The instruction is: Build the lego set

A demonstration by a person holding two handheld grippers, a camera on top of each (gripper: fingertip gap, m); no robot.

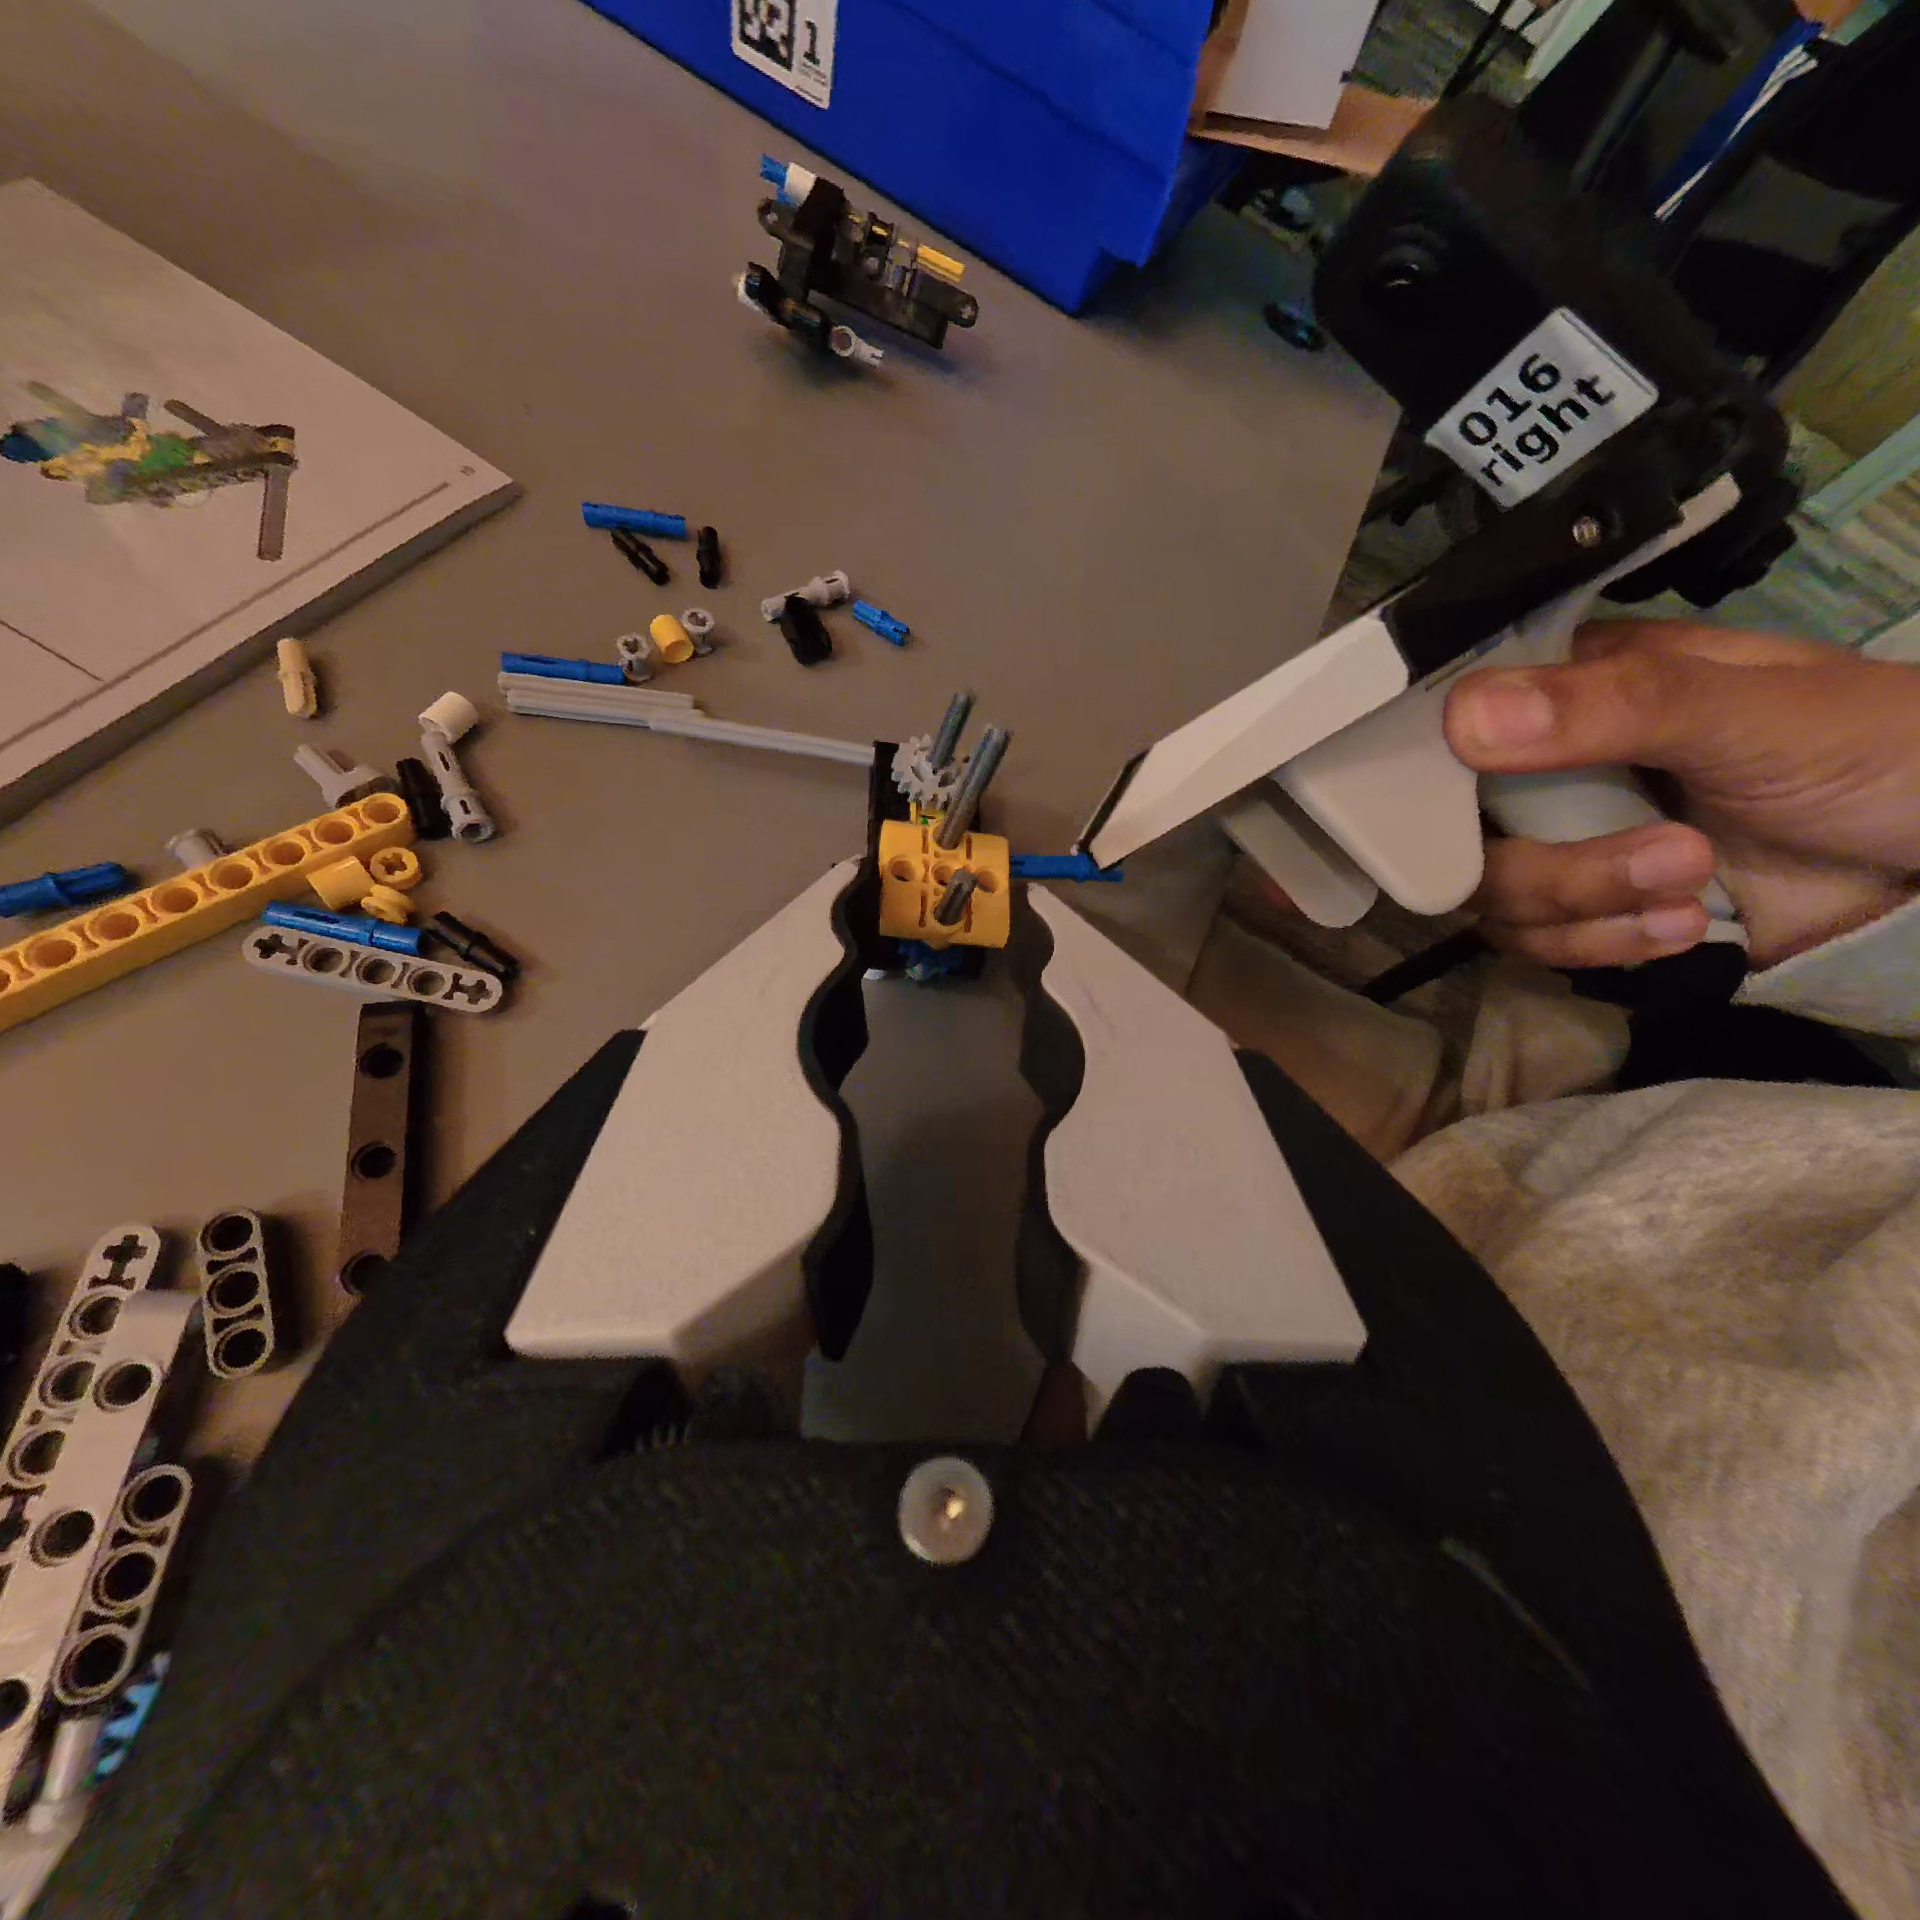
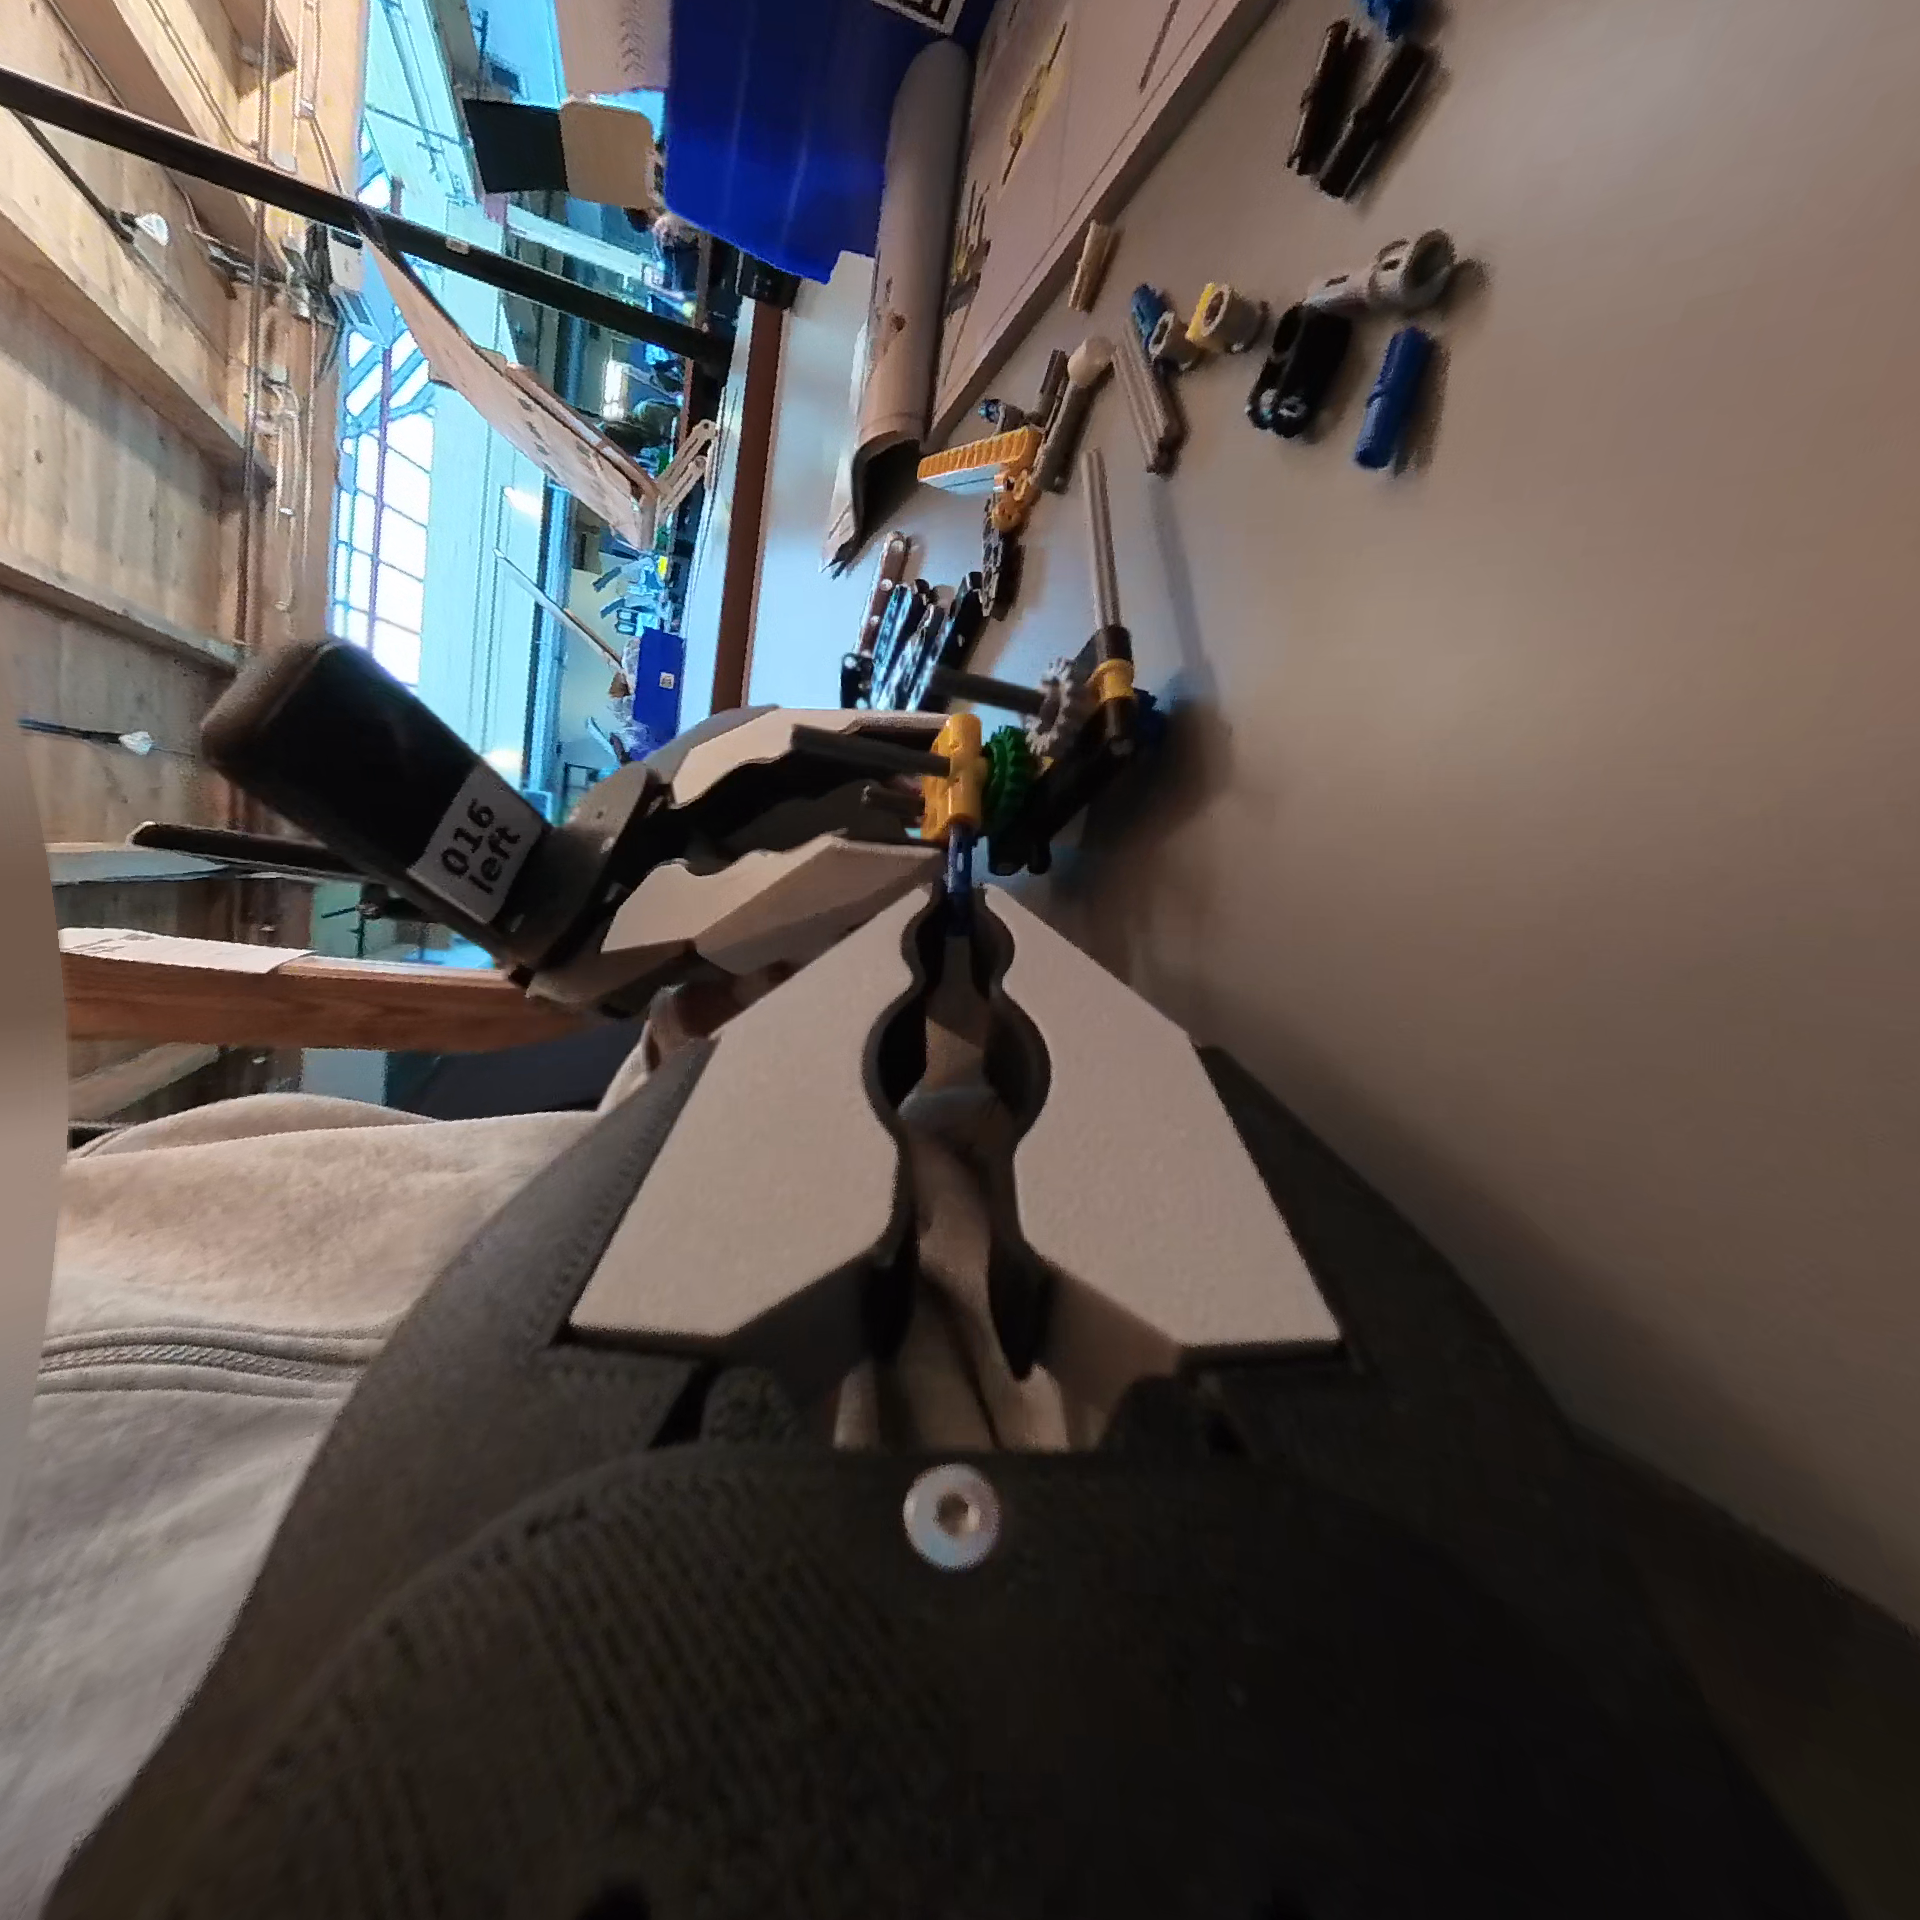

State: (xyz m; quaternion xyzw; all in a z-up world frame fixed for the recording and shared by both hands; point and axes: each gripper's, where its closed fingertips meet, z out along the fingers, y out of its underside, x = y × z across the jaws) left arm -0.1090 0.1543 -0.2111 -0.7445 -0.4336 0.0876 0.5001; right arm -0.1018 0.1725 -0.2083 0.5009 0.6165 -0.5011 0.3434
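Observation:
My left gripper (image 1: pixel 943 894) is shut on a small sub-assembly (image 1: pixel 943 868): a yellow block with dark grey axles, a grey gear and black parts, held at the table's near edge. My right gripper (image 2: pixel 958 891) is shut on a blue pin (image 2: pixel 958 868) that meets the yellow block's side. In the left wrist view the right gripper (image 1: pixel 1101 847) comes in from the right with the blue pin (image 1: pixel 1060 865) at its tip. In the right wrist view the sub-assembly (image 2: pixel 997 769) shows a green gear, and the left gripper (image 2: pixel 914 790) holds it.
Loose parts lie on the grey table (image 1: pixel 1091 540): a long yellow beam (image 1: pixel 197 894), grey and black beams (image 1: pixel 94 1455), blue and black pins (image 1: pixel 644 530), grey axles (image 1: pixel 623 696). A second black sub-assembly (image 1: pixel 857 265), an instruction booklet (image 1: pixel 187 457) and a blue bin (image 1: pixel 997 114) stand farther off. My two grippers' fingertips are within a few centimetres of each other.

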